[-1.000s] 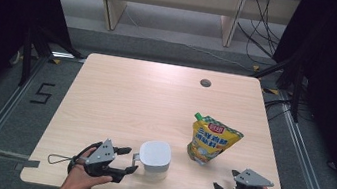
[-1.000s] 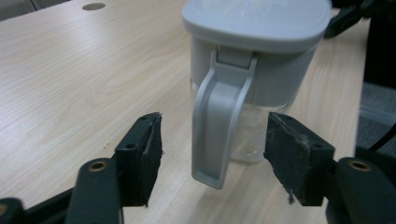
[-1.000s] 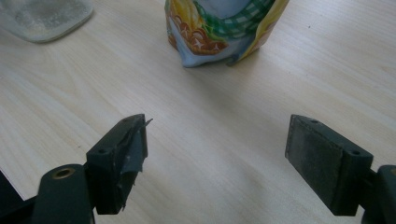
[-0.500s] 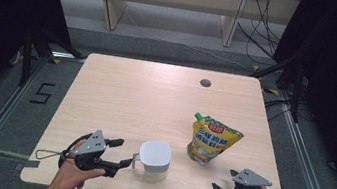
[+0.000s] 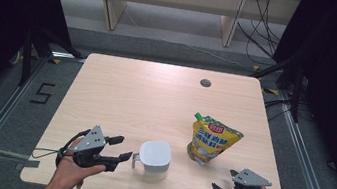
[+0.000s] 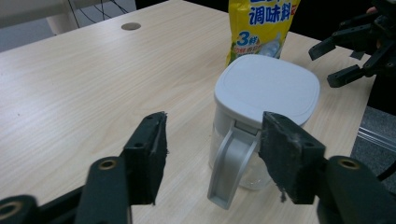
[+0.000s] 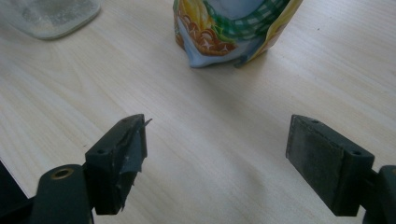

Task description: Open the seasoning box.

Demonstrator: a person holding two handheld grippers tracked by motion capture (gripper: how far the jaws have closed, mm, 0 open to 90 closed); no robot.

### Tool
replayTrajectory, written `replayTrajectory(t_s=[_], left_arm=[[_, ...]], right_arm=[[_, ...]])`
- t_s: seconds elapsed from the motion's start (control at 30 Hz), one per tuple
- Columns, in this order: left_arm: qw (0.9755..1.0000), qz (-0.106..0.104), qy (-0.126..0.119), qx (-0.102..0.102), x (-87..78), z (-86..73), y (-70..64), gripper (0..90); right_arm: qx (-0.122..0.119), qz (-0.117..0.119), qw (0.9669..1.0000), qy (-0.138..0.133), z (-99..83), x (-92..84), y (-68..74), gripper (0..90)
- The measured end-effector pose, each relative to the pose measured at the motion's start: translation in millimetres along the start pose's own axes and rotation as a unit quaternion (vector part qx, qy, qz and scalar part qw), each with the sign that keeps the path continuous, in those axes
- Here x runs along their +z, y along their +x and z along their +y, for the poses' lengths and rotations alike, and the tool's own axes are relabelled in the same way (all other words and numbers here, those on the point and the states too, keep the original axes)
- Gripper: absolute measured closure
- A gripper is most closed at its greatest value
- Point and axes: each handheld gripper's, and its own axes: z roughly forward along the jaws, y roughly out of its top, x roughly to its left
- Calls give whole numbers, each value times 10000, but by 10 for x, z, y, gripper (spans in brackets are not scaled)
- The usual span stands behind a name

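Pale wood-grain table on a grey floor, dark curtains at both sides and a low shelf unit behind it; high view. Near the front edge stands a clear jug with a white lid, its handle turned toward the left gripper, whose jaws are parted and have just been closing, with nothing between them; they stop just short of the handle. The holding hand is cut off by the bottom edge. A yellow seasoning pouch stands just beyond and to the right of the jug. The right gripper rests at the front right corner, jaws spread and empty, its tips small and hard to separate from the dark hand behind. Left gripper view: the two black pads frame the jug without touching it; the grey handle hangs between the pads but farther off, partly masked by the right-hand pad. The pouch is cut off at the top, and the other gripper is cropped at the right edge. Right gripper view: wide-open pads over bare wood; only the pouch's base and a blurred corner of the jug enter at the top
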Motion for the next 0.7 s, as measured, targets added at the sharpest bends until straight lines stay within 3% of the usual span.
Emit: replayTrajectory(t_s=[0.1,0.13,0.23,0.33,0.6,0.7], left_arm=[[9999,45,-62,147,4,24,-42,578],[9994,7,-105,319,7,53,-65,621],[9993,30,-176,327,10,78,-97,724],[9991,70,-354,220,41,100,-105,804],[9990,-16,-267,361,141,70,-119,870],[9992,-48,-239,328,178,66,-141,880]], right_arm=[[-12,-13,10000,-12,1,1,-8,216],[7,-15,10000,-25,-2,-3,-13,216],[-78,-60,9999,-55,-9,1,-33,216],[54,-73,10000,-9,-20,-14,-24,214],[18,-94,10000,-12,-15,-11,-21,215],[-67,-107,9999,-32,-12,-4,-22,215]])
